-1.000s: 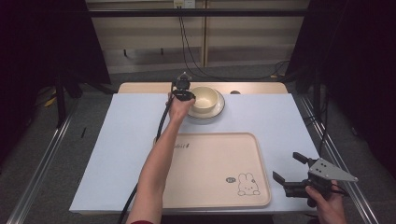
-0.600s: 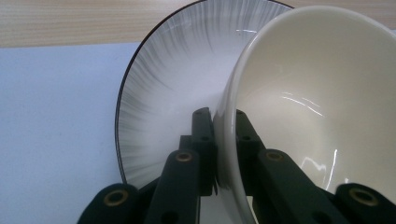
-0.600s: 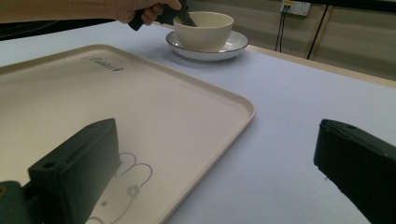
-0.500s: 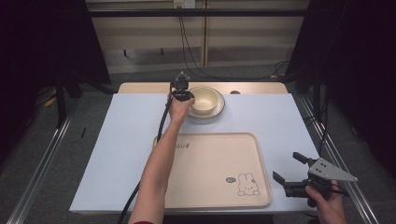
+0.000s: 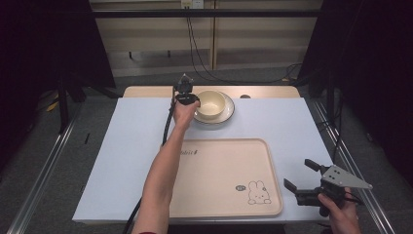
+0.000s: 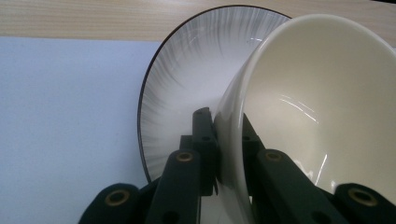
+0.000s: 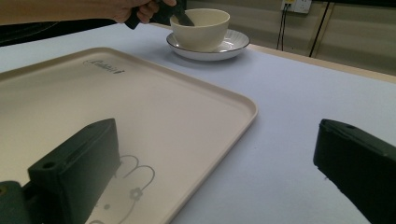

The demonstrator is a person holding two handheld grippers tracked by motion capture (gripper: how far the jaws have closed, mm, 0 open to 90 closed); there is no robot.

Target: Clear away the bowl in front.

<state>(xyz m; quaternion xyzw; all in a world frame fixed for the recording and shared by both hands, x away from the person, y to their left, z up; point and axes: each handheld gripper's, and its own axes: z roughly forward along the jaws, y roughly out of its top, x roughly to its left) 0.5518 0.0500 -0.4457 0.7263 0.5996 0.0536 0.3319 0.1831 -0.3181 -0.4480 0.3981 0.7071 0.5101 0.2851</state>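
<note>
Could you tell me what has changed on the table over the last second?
Hardly anything. The left gripper stays clamped on the rim of the bowl, which still sits on its plate. The right gripper stays open beside the tray.

Wooden table (image 5: pixel 146 91) under a pale sheet (image 5: pixel 122 146), plate (image 5: pixel 227 111) at back, beige tray (image 5: pixel 224 175) in front

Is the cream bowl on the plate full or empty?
Empty. The left gripper view looks into the bowl, showing only bare glossy cream wall; the high view shows nothing inside it either, on the plate.
</note>
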